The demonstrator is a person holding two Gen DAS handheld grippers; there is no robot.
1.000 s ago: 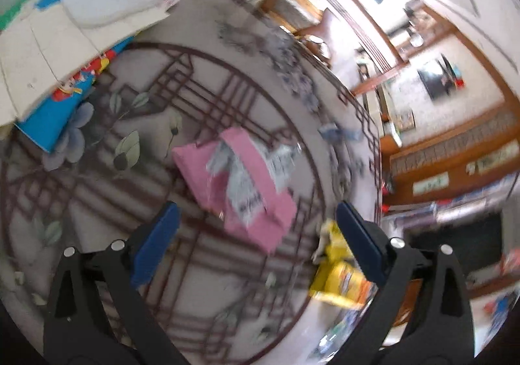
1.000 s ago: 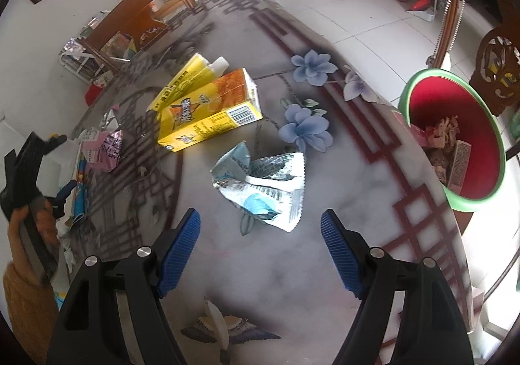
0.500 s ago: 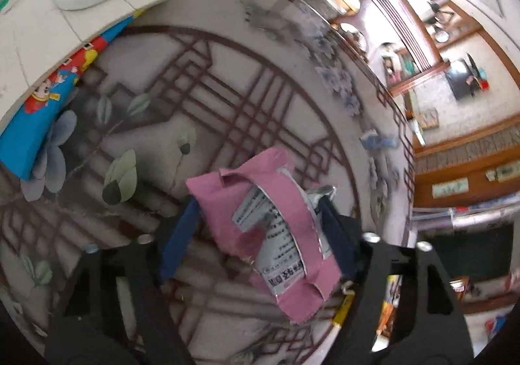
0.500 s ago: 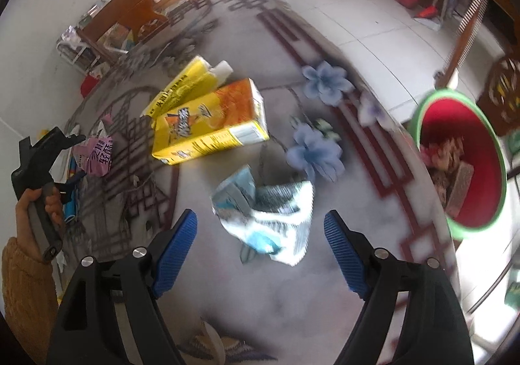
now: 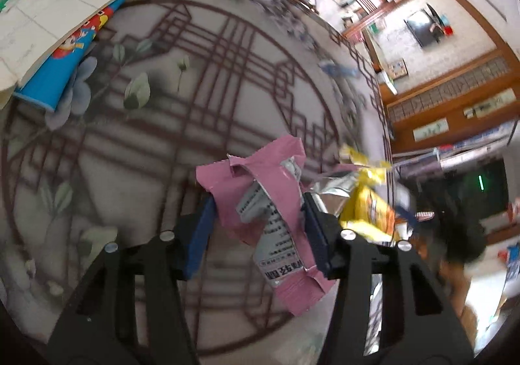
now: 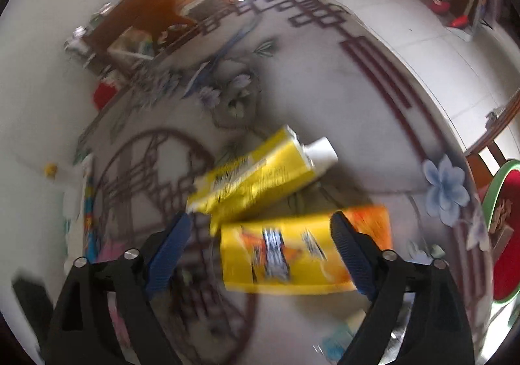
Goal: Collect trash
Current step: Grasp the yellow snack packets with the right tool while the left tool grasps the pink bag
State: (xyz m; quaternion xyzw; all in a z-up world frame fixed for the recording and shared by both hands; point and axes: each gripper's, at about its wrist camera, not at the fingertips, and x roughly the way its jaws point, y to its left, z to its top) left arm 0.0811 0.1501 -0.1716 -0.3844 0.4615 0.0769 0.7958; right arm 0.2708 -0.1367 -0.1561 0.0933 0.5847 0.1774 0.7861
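Note:
A torn pink wrapper (image 5: 260, 176) with grey printed lining sits between the blue pads of my left gripper (image 5: 256, 231). The jaws are closing and the pads press its sides, so it hangs crumpled over the patterned table (image 5: 130, 170). My right gripper (image 6: 260, 254) hovers over a yellow and orange carton (image 6: 286, 254) lying flat on the table. Its jaws are opening and straddle the carton without gripping it. A yellow tube (image 6: 256, 176) with a white cap lies just beyond the carton.
A red bin (image 6: 507, 235) with a green rim stands off the table's right edge. A crumpled blue and white wrapper (image 6: 338, 339) lies near the right gripper's base. Stacked papers and a blue booklet (image 5: 48, 27) fill the far left corner.
My left gripper came down around the pink wrapper and closed on it. My right gripper moved off the blue and white wrapper to above the yellow carton, jaws wider.

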